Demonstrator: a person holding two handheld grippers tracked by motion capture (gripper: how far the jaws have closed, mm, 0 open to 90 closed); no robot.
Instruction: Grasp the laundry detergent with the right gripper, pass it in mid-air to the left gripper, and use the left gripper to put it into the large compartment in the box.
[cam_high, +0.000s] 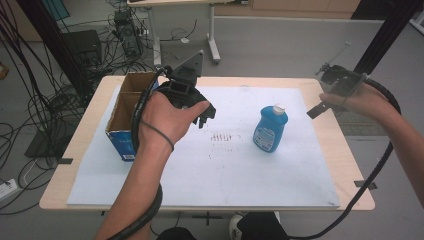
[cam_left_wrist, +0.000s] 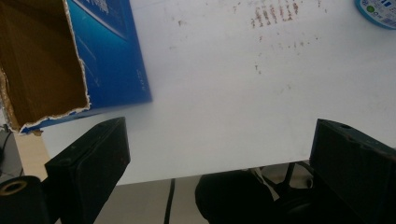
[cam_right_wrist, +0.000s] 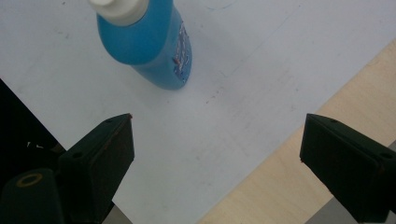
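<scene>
On your wooden desk (cam_high: 90, 135) lies one white sheet (cam_high: 280, 170); cables litter the grey floor (cam_high: 30, 110) behind. One blue bottle (cam_high: 270, 128), one cardboard box (cam_high: 131, 107); your left claw (cam_high: 202, 117) and right claw (cam_high: 325, 92) both gape wide, empty.

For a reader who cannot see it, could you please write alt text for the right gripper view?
A blue bottle with a white cap stands on a white sheet, beyond the open right gripper. Bare wooden table shows at lower right.
</scene>
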